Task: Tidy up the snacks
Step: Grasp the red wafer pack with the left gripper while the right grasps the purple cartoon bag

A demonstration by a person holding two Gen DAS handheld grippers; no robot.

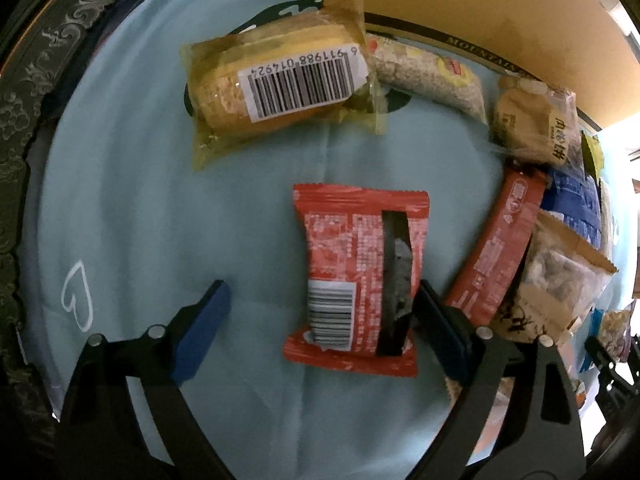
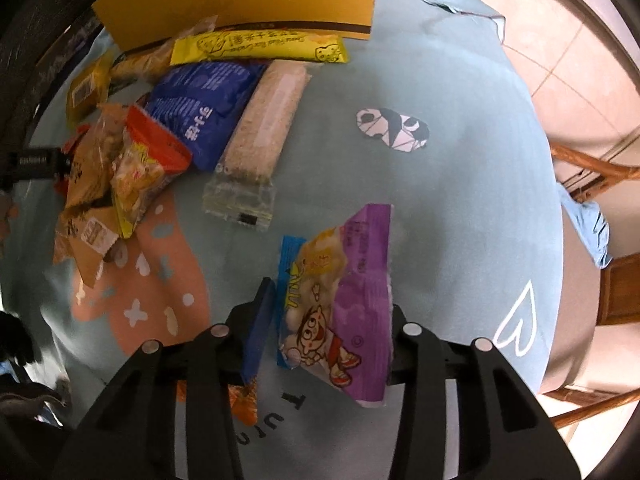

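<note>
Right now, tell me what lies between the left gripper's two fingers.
In the left wrist view, the red snack packet lies on the blue cloth between the open left gripper's fingers.

The red snack packet point(image 1: 352, 280) was glossy plastic film, crinkled at its sealed ends. Beneath it, the pale blue tablecloth point(image 1: 140, 200) looked matt, soft, lightly creased. Beyond it, the yellow box point(image 1: 460, 4) was matt cardboard.

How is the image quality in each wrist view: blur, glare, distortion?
Left wrist view: strong fisheye curve with dark corners; the barcode on the yellow pack reads sharp, the red pack is slightly smeared, and there is a blown-out patch at the far right edge. Right wrist view: same curve, softer overall; the purple pack is a little blurred and the floor tiles are overexposed.
</note>
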